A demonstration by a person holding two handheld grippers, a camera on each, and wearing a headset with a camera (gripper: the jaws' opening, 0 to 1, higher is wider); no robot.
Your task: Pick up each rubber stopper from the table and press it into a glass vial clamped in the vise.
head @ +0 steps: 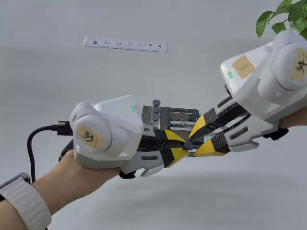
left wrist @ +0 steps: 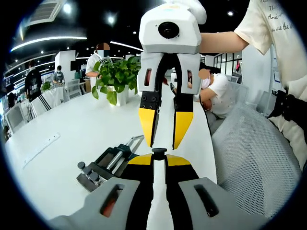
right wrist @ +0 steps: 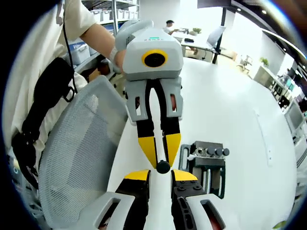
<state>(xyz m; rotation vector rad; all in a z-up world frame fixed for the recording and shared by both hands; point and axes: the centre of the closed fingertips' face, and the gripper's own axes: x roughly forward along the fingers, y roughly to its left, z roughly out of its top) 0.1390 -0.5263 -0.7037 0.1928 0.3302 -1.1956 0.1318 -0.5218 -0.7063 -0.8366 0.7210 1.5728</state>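
Note:
A dark rubber stopper hangs above the table, and my left gripper is shut on it. In the left gripper view the stopper sits between the yellow tips of my left gripper. My right gripper faces it tip to tip, open, with its fingers on either side of the stopper without closing. Its own view shows the stopper just beyond its spread tips. Behind them, the grey vise holds a row of vials with grey stoppers.
A white power strip lies far back on the table. A black cable runs at the left, and a plant stands at the top right. A mesh chair stands by the table edge.

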